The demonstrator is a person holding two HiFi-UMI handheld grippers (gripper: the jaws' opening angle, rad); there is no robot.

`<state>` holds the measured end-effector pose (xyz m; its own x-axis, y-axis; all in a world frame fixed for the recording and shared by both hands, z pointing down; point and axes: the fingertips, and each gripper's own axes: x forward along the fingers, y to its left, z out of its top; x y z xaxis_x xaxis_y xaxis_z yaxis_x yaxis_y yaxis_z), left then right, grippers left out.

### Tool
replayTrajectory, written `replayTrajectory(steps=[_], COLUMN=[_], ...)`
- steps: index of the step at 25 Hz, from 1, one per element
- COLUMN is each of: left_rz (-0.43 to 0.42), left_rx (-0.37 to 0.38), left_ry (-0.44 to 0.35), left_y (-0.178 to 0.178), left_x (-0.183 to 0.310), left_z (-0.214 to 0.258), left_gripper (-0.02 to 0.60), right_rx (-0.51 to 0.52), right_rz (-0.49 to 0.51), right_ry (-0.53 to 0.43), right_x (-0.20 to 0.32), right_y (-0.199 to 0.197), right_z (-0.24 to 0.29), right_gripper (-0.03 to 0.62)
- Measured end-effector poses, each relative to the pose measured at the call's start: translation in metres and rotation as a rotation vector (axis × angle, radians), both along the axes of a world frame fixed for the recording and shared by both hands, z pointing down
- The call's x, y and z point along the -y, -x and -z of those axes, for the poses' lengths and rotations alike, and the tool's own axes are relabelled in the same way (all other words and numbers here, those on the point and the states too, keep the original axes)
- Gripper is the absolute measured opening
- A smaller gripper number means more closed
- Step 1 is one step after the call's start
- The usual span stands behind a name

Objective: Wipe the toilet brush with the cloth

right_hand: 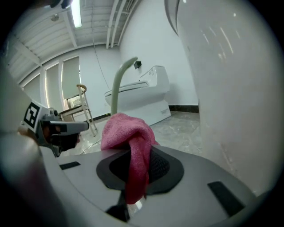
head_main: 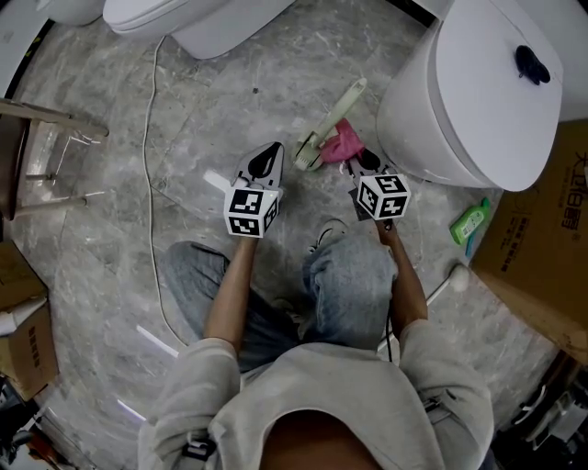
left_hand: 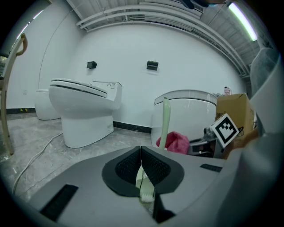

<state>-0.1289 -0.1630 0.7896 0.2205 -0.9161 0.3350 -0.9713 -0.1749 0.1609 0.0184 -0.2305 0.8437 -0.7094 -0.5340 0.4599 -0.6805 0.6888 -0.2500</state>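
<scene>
A pale green toilet brush point(head_main: 333, 117) lies slanted above the grey floor beside the toilet tank point(head_main: 478, 92). My left gripper point(head_main: 274, 154) is shut on the brush at its bristle end point(left_hand: 144, 184), and the handle point(left_hand: 165, 124) rises beyond the jaws. My right gripper point(head_main: 360, 167) is shut on a pink cloth point(head_main: 343, 140). The cloth point(right_hand: 128, 133) bunches over the jaws, and its top lies against the brush handle point(right_hand: 117, 84). In the left gripper view the cloth point(left_hand: 175, 142) sits at the foot of the handle, with the right gripper point(left_hand: 208, 142) just beyond it.
A second white toilet point(head_main: 197, 23) stands at the top, a white cable point(head_main: 152, 184) trails across the floor, and a wooden frame point(head_main: 46, 147) is at the left. A green bottle point(head_main: 469, 221) and a cardboard box point(head_main: 547, 239) sit at the right. The person's knees point(head_main: 349, 285) are below the grippers.
</scene>
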Motion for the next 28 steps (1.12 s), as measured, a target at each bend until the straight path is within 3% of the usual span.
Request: replayTrajectory(steps=[9, 18, 23, 28], left_rz=[-0.003, 0.001, -0.003, -0.006], left_rx=[-0.013, -0.017, -0.016, -0.011], left_ry=[-0.019, -0.024, -0.026, -0.025], left_y=[-0.002, -0.002, -0.005, -0.007], left_x=[0.002, 0.001, 0.002, 0.001], left_z=[0.005, 0.007, 0.009, 0.010], left_gripper=[0.020, 0.020, 0.019, 0.020], right_rx=[0.136, 0.276, 0.340, 0.321], right_rz=[-0.015, 0.091, 0.142, 0.184], right_ry=[-0.293, -0.513, -0.554, -0.482], right_x=[0.004, -0.009, 0.001, 0.010], right_y=[-0.024, -0.009, 0.008, 0.029], right_z=[0.153, 0.282, 0.326, 0.302], right_gripper=[0.064, 0.064, 0.064, 0.064])
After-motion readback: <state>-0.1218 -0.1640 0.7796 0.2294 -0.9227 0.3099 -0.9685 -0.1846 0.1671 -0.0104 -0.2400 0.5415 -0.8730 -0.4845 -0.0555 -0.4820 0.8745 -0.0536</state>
